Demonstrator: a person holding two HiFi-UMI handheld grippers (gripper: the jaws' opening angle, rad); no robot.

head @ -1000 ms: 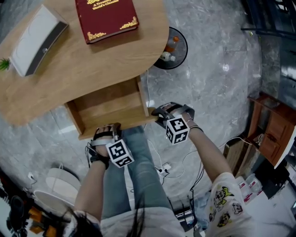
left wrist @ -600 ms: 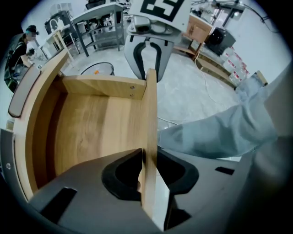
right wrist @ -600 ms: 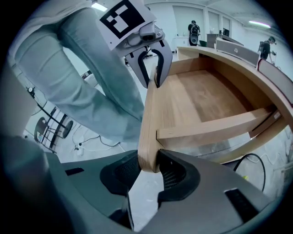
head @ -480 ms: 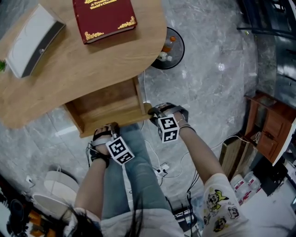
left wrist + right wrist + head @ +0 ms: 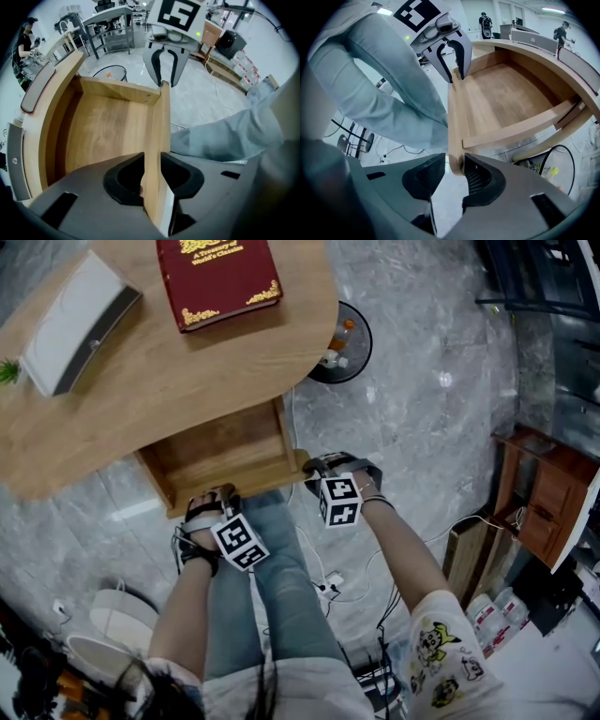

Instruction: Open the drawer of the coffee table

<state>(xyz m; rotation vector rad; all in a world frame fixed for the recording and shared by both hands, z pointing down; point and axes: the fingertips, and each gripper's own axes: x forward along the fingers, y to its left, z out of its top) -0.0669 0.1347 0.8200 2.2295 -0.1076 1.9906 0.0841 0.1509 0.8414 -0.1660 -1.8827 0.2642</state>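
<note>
Left gripper [image 5: 152,161] points straight down over the front panel [image 5: 157,122] of the drawer [image 5: 220,442], one jaw inside and one outside. Its jaws have just been opening and stand slightly apart, with the panel's top edge almost filling the space between them. Right gripper [image 5: 453,165] straddles the same panel at its other end, near the corner where the side board joins. Its jaws have also just been opening: one pad lies against the wood and a sliver of floor shows between the other pad and the panel, so the hold is loose.

The drawer is pulled well out from under the coffee table [image 5: 187,371] towards the person, and its bare wooden bottom shows. The person's leg [image 5: 272,577], in light blue jeans, is just beside the panel, between the two grippers.

On the oval wooden surface lie a dark red book [image 5: 218,277] with gold ornament and, well apart from it, a flat white and grey box [image 5: 75,320]. A round black bin [image 5: 342,334] stands on the grey marble floor [image 5: 422,427] beside the table.
</note>
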